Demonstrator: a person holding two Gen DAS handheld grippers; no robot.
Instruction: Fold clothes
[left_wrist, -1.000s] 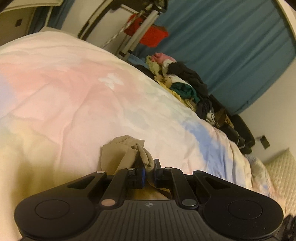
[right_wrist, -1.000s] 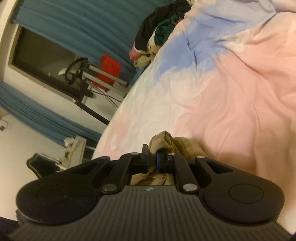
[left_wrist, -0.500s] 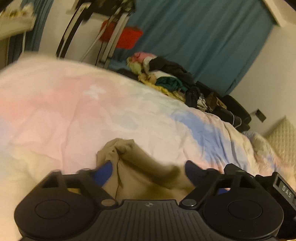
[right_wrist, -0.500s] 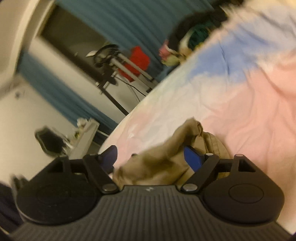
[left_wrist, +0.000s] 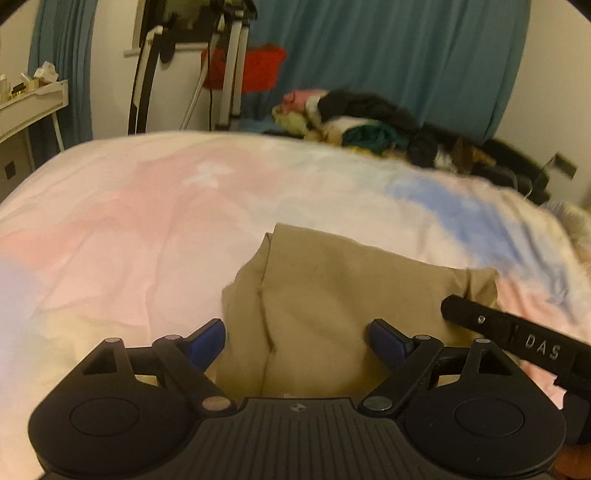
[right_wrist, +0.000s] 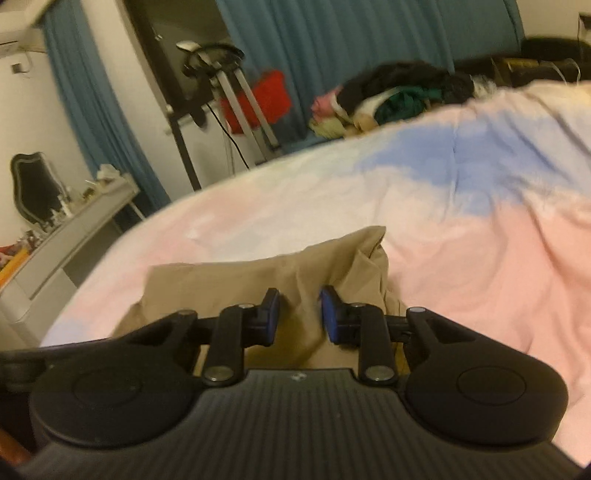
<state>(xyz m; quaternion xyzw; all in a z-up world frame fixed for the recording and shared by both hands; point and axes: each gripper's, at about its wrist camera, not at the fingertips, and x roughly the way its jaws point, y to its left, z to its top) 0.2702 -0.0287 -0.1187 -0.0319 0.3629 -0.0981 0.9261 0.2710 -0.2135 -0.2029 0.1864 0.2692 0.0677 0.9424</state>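
Note:
A tan garment lies folded flat on the pastel bedspread, just ahead of both grippers. My left gripper is open wide above its near edge, blue pads apart on either side of the cloth and not pressing it. In the right wrist view the same garment spreads out to the left. My right gripper hovers over its right part with its jaws closing; tan cloth shows in the narrow gap, and the pads do not press on it. A black bar of the right gripper reaches in at the left view's right side.
A heap of dark, green and pink clothes lies at the bed's far edge before a blue curtain. A metal frame with a red cloth stands behind the bed. A white shelf with small items is on the left.
Both grippers were shut on the bunched tan garment and have let it go. The garment now lies flatter and wider. The right jaws have narrowed again. Both views have rolled towards level.

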